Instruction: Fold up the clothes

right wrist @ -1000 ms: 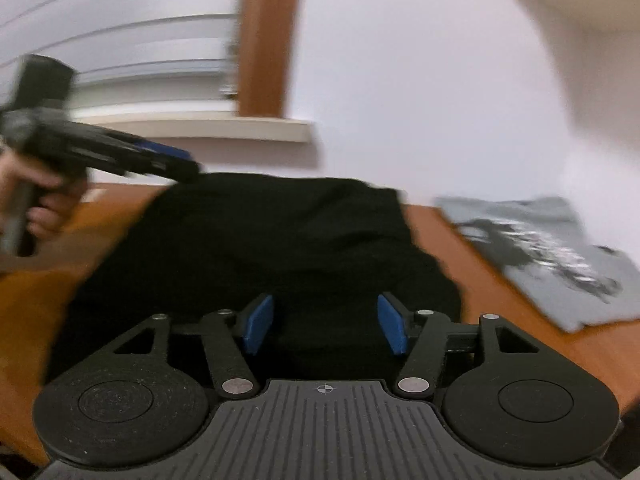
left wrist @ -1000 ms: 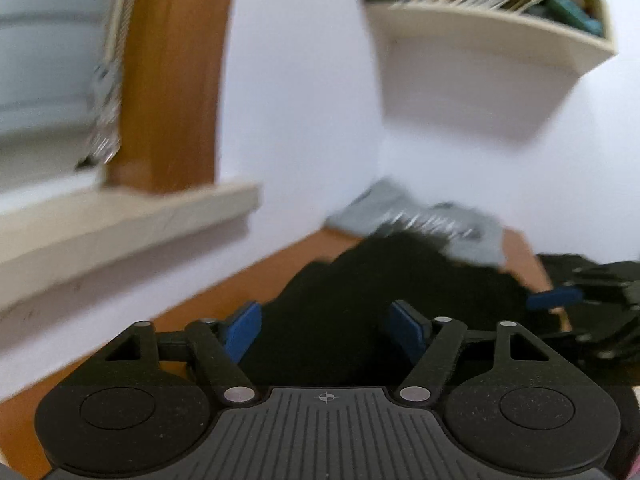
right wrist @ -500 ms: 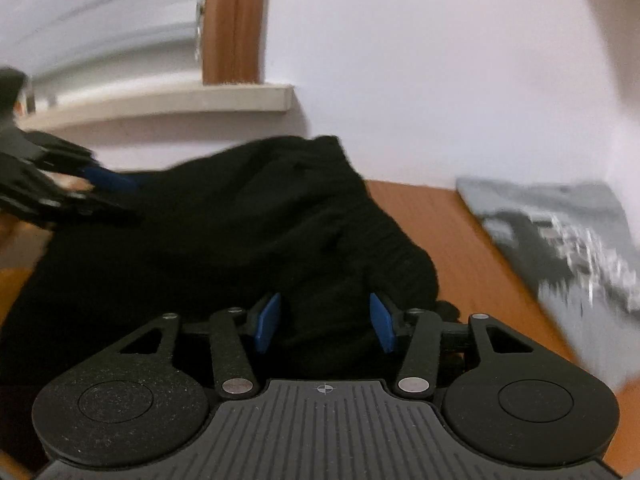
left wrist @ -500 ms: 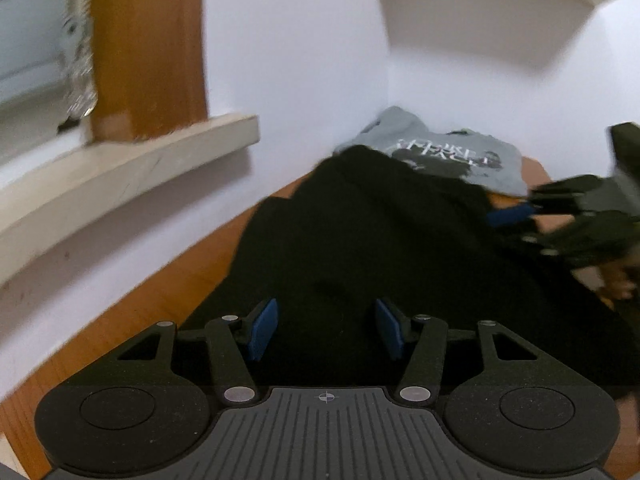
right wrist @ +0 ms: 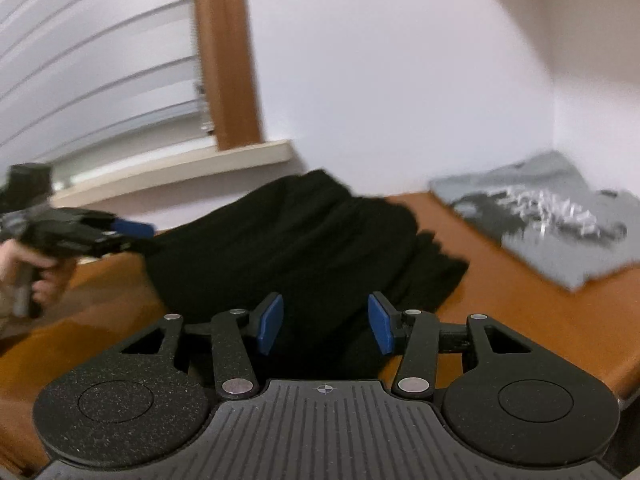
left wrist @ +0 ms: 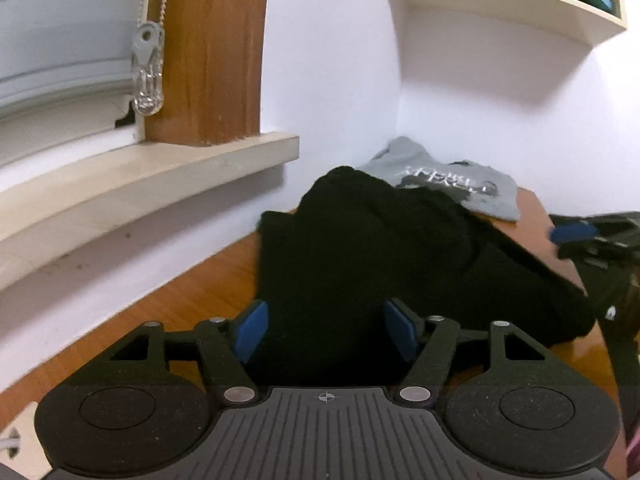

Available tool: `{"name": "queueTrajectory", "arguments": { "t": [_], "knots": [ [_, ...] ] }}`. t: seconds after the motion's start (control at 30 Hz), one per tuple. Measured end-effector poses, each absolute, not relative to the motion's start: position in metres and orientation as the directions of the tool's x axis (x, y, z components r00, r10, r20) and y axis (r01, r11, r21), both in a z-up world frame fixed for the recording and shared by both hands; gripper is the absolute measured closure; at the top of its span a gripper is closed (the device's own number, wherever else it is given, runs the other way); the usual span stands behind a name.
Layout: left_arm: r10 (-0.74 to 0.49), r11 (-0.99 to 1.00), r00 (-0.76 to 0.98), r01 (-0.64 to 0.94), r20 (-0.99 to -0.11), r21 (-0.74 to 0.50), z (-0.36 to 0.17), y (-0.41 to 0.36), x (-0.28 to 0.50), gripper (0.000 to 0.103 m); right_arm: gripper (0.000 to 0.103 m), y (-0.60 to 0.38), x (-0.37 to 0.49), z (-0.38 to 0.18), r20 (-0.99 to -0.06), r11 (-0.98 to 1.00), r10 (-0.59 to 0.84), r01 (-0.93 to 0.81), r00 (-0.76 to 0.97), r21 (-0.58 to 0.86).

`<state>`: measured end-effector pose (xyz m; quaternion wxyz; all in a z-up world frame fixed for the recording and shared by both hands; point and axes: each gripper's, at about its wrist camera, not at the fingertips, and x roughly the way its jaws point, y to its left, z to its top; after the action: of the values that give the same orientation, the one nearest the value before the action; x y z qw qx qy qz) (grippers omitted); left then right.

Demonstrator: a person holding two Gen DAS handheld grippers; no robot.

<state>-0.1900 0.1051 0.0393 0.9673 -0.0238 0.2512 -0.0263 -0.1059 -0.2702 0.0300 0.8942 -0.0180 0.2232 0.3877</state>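
Observation:
A black garment (left wrist: pixel 380 240) lies rumpled in a heap on the wooden table (left wrist: pixel 192 292), near the wall. My left gripper (left wrist: pixel 325 330) hovers at its near left edge, jaws opening, blue pads apart, with black cloth lying under and between them but not pinched. In the right wrist view the same garment (right wrist: pixel 300 232) spreads ahead of my right gripper (right wrist: pixel 324 324), whose pads stand apart over its near edge without pressing it. Each gripper shows in the other's view: the right gripper (left wrist: pixel 580 236) at the far right, the left gripper (right wrist: pixel 120 228) at the left, held by a hand (right wrist: pixel 44 276).
A folded grey printed T-shirt (left wrist: pixel 448 184) (right wrist: pixel 552 216) lies in the table's far corner by the wall. A pale window sill (left wrist: pixel 140 176) and a wooden frame run along the left. A shelf (left wrist: pixel 500 0) with books hangs above. The table edge (right wrist: pixel 600 360) is close on the right.
The left jaws narrowed half a second ago and have widened again. The right jaws came a little closer together. Both hands shifted, and the right gripper now sits farther right in the left view.

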Motion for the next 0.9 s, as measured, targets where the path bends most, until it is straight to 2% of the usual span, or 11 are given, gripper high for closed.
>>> {"name": "queueTrajectory", "arguments": {
  "t": [0.1,0.2,0.47,0.53,0.57,0.63,0.67,0.7,0.8,0.9],
  "knots": [
    [-0.064,0.998,0.869,0.045,-0.490,-0.049,0.034,0.110,-0.192,0.034,0.062,-0.264,-0.130,0.025,-0.434,0.685,0.693,-0.713,0.576,0.147],
    [-0.071,0.997,0.869,0.050,-0.490,-0.057,0.031,0.116,-0.195,0.040,0.068,-0.256,-0.145,0.018,-0.444,0.673,0.705,-0.719,0.553,0.172],
    [-0.094,0.995,0.867,0.063,-0.490,-0.079,0.027,0.123,-0.195,0.040,0.067,-0.241,-0.140,0.001,-0.489,0.694,0.677,-0.698,0.550,0.177],
    [-0.107,0.993,0.865,0.070,-0.490,-0.093,0.026,0.124,-0.194,0.041,0.088,-0.245,-0.140,0.001,-0.487,0.683,0.690,-0.704,0.536,0.194],
    [-0.114,0.992,0.864,0.074,-0.491,-0.101,0.026,0.125,-0.194,0.048,0.098,-0.247,-0.140,0.003,-0.485,0.684,0.692,-0.702,0.535,0.201],
    [-0.123,0.991,0.861,0.078,-0.493,-0.112,0.027,0.127,-0.194,0.065,0.099,-0.254,-0.143,0.013,-0.480,0.695,0.679,-0.697,0.555,0.176],
    [-0.127,0.990,0.858,0.078,-0.498,-0.119,0.028,0.128,-0.194,0.080,0.100,-0.259,-0.147,0.022,-0.477,0.706,0.663,-0.694,0.577,0.142],
    [-0.131,0.989,0.855,0.077,-0.502,-0.126,0.029,0.129,-0.194,0.084,0.100,-0.263,-0.150,0.031,-0.472,0.716,0.647,-0.690,0.598,0.107],
    [-0.119,0.991,0.851,0.070,-0.511,-0.113,0.033,0.128,-0.193,0.093,0.100,-0.271,-0.150,0.045,-0.497,0.735,0.608,-0.676,0.619,0.058],
    [-0.069,0.995,0.851,0.018,-0.520,-0.102,0.033,0.136,-0.192,0.094,0.100,-0.263,-0.151,0.036,-0.536,0.744,0.566,-0.669,0.626,0.004]
  ]
}}
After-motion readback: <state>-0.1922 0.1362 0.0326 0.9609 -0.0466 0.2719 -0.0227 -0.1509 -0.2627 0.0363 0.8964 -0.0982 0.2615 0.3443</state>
